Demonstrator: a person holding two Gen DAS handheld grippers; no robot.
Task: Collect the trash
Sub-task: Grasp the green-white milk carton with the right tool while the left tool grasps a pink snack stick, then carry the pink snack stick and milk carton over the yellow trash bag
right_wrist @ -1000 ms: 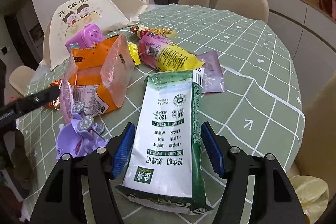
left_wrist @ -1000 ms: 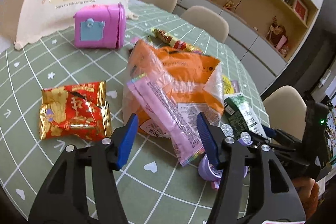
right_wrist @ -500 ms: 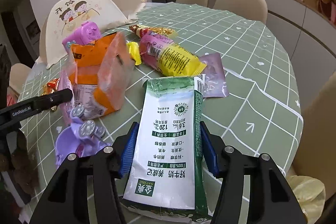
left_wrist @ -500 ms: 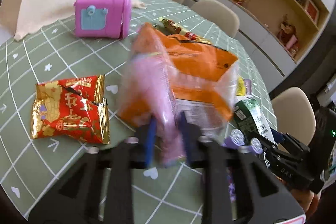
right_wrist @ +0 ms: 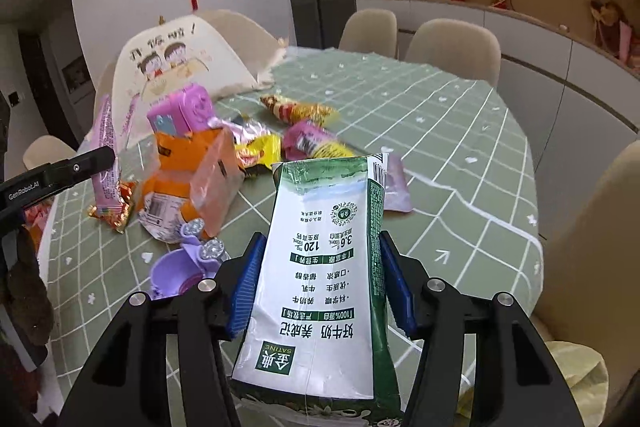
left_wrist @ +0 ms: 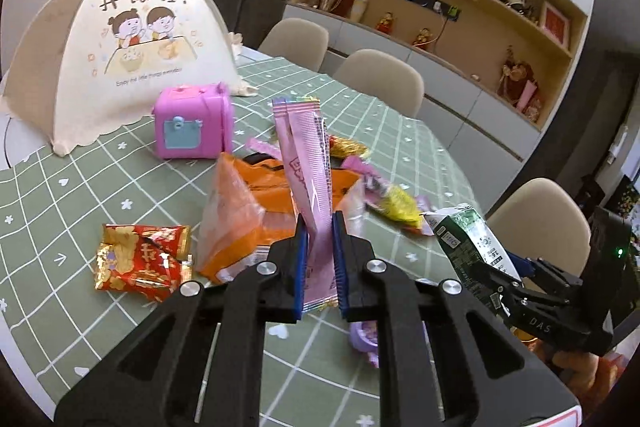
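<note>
A long pink wrapper stands upright between the blue pads of my left gripper. Its jaws are closing, the pads press on the wrapper's lower end, and it hangs lifted above the table. My right gripper is shut on a green and white milk carton, which is held off the table and also shows at the right of the left wrist view. More trash lies on the green checked tablecloth: an orange plastic bag, a red and gold snack packet and a yellow and pink wrapper.
A pink toy box and a cream mesh food cover stand at the back left. A purple cup sits near the front edge. Beige chairs ring the round table. A pale yellow bag shows below the table's right edge.
My left gripper went from open around the pink wrapper to closed on it, then lifted it upright off the orange bag. The right gripper tightened on the milk carton and raised it.
</note>
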